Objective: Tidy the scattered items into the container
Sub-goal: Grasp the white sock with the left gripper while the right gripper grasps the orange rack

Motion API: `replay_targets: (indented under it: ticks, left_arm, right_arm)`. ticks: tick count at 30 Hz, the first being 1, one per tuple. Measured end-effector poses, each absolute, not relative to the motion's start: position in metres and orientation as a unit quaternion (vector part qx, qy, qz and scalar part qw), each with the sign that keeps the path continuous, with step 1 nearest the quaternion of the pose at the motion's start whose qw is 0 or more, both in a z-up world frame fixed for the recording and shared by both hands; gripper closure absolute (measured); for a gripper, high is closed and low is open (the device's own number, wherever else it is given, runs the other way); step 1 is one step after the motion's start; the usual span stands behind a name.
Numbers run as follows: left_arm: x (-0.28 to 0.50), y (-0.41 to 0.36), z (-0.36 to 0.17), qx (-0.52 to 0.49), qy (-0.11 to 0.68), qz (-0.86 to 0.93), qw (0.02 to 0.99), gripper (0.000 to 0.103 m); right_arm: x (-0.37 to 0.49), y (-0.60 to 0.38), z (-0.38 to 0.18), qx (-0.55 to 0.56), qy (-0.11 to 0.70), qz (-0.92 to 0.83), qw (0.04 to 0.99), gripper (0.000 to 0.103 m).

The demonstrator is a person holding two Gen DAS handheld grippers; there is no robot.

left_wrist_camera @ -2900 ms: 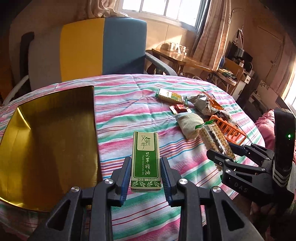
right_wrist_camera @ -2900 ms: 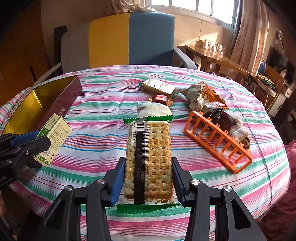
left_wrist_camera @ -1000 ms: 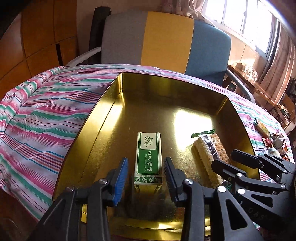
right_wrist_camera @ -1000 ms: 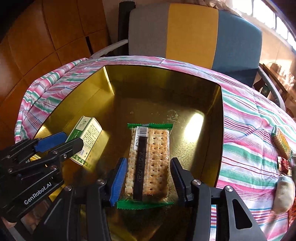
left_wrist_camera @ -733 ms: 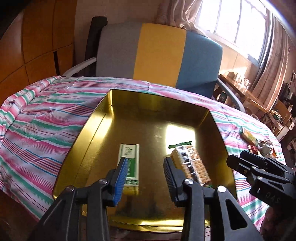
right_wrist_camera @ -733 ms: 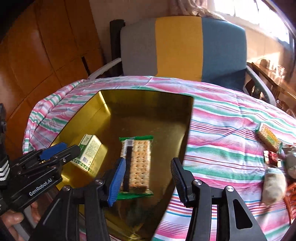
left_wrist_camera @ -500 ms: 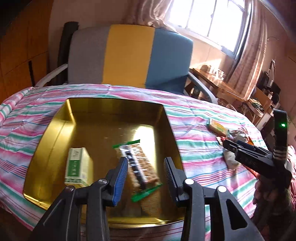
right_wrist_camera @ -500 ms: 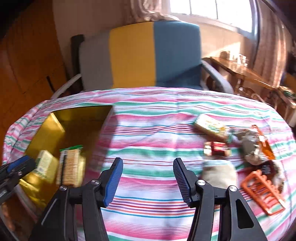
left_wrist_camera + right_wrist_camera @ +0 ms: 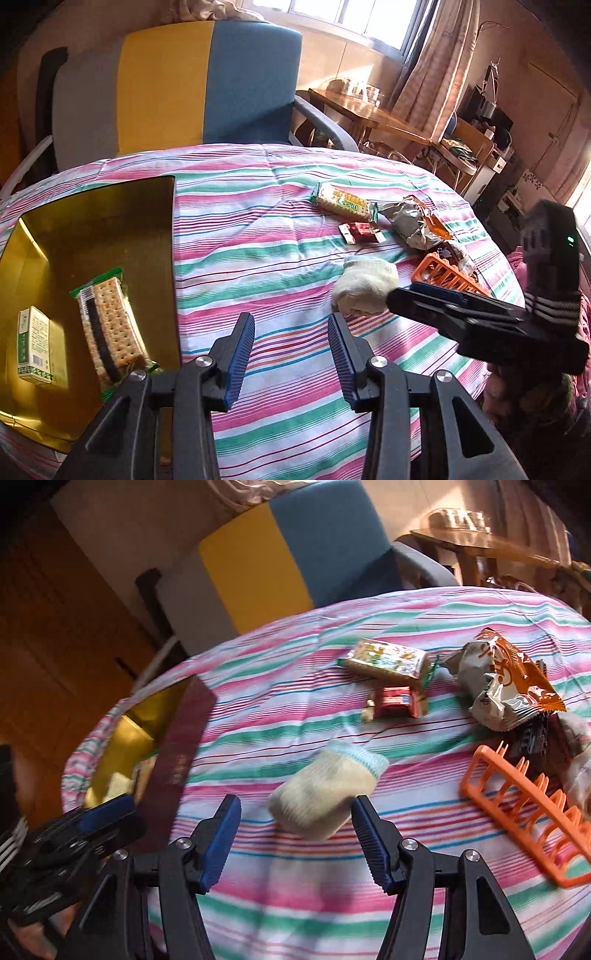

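Note:
The gold container (image 9: 92, 225) (image 9: 129, 731) lies at the left of the striped tablecloth. Inside it lie a cracker pack (image 9: 109, 326) and a green-and-white box (image 9: 33, 345). My left gripper (image 9: 291, 350) is open and empty over the cloth, right of the container. My right gripper (image 9: 295, 834) is open, its fingertips on either side of a cream sock (image 9: 327, 794) (image 9: 364, 291) without touching it. Farther back lie a biscuit pack (image 9: 343, 203) (image 9: 388, 659), a red candy wrapper (image 9: 360, 232) (image 9: 397, 701), a crumpled snack bag (image 9: 413, 221) (image 9: 502, 686) and an orange plastic rack (image 9: 524, 816) (image 9: 443, 273).
A grey, yellow and blue armchair (image 9: 184, 85) stands behind the table. A wooden side table (image 9: 373, 114) and curtains are at the back right. The right gripper's body (image 9: 498, 317) reaches in from the right in the left wrist view. Dark items lie beside the rack.
Both grippers let go of the box and the cracker pack inside the container, then swung right over the cloth. The right gripper has closed in on the sock.

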State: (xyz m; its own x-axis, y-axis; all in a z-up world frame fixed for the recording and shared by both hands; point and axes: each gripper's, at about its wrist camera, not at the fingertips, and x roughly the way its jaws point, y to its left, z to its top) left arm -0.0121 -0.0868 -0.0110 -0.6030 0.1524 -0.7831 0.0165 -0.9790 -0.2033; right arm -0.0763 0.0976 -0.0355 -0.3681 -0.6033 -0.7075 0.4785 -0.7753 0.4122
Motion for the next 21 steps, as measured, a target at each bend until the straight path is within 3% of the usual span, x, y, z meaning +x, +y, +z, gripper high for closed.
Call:
replay_targets:
  ticks: [12, 21]
  left_arm:
    - [-0.059, -0.021, -0.032, -0.477, -0.048, 0.87, 0.113, 0.052]
    - [-0.09, -0.013, -0.053, -0.493, -0.025, 0.856, 0.154, 0.048]
  right_arm:
    - [-0.045, 0.219, -0.016, 0.417, -0.016, -0.886, 0.202, 0.039]
    - [-0.054, 0.249, -0.026, 0.424, -0.018, -0.89, 0.165, 0.036]
